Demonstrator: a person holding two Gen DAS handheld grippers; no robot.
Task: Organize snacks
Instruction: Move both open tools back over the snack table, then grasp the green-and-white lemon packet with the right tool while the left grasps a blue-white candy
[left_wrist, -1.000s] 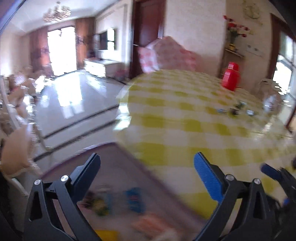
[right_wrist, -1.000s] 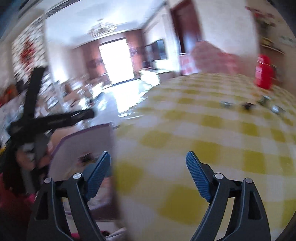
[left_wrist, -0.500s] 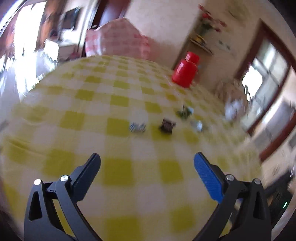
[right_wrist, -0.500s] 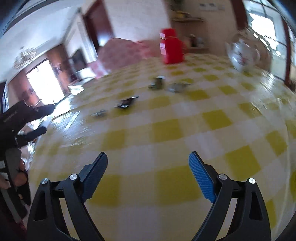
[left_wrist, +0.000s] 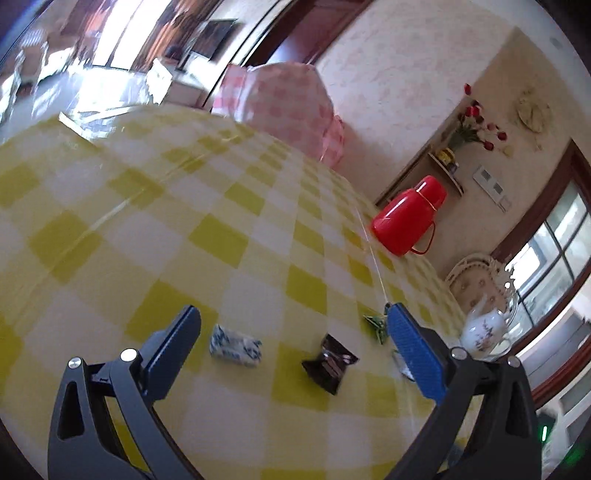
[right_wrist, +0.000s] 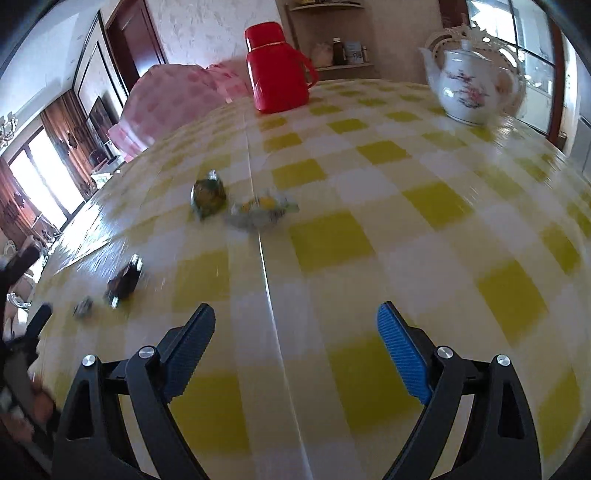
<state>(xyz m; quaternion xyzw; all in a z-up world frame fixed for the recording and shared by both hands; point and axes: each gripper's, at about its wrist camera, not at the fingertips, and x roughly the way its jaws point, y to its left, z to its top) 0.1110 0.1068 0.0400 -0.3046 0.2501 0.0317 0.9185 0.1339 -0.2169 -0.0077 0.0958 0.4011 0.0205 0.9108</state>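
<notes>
Several wrapped snacks lie on a yellow-and-white checked table (left_wrist: 155, 236). In the left wrist view my left gripper (left_wrist: 295, 332) is open and empty, low over a blue-and-white packet (left_wrist: 235, 345) and a dark brown packet (left_wrist: 330, 363) between its fingers; a green packet (left_wrist: 376, 325) sits by the right finger. In the right wrist view my right gripper (right_wrist: 295, 325) is open and empty. Beyond it lie a green packet (right_wrist: 208, 195), a clear yellow-centred packet (right_wrist: 262, 210), a dark packet (right_wrist: 125, 282) and a small blurred one (right_wrist: 83, 308).
A red thermos jug (left_wrist: 408, 219) stands at the table's far side, also in the right wrist view (right_wrist: 277, 68). A white floral teapot (right_wrist: 467, 92) stands far right. A pink checked chair cover (left_wrist: 284, 107) is behind the table.
Both grippers swung from the table's left edge and floor to over the table, then closer to the snacks. Both stayed open and empty.
</notes>
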